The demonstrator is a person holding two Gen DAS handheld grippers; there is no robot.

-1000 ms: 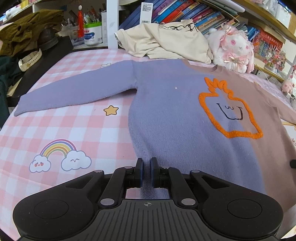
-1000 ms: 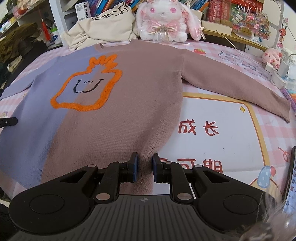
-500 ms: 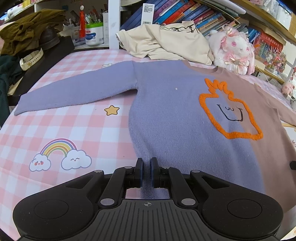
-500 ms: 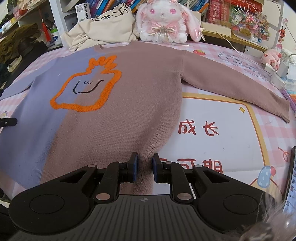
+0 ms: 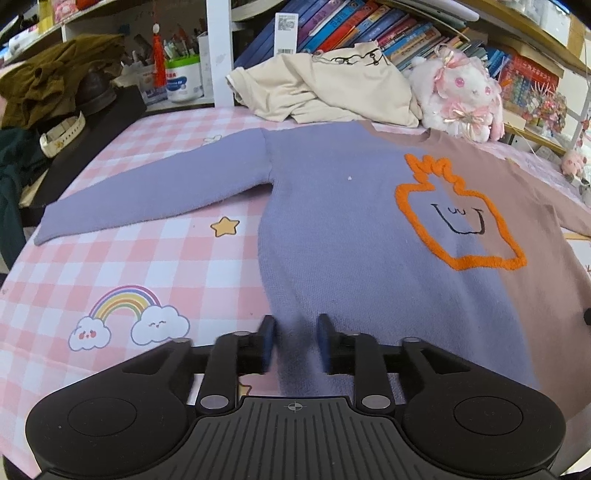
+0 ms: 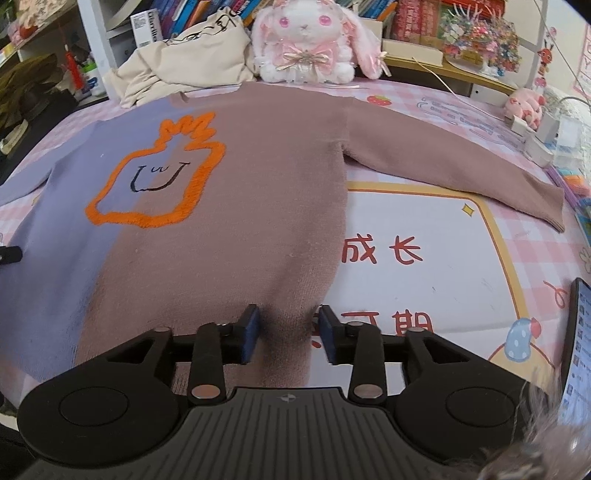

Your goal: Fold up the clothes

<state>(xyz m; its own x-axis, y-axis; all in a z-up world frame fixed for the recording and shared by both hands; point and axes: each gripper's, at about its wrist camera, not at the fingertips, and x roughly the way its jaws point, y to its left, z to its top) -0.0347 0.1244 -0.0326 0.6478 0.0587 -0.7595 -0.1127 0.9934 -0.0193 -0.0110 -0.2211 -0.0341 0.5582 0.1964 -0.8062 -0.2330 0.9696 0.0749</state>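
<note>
Sweater [image 5: 332, 229] hem between parted grippers

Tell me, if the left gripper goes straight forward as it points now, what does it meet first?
Probably the sweater: its purple hem lies between the open left gripper fingers, though the height above it is unclear.

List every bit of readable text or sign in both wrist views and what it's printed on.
"成长": red characters on the white panel of the table mat.
"期", with a character beside it hidden by the sweater: red, lower on that panel.
White tag with barcode: print too small.
Book spines: blurred.
White jar label: unreadable.
Phone screen: too small.
Cream garment: black scribble, not legible.
</note>
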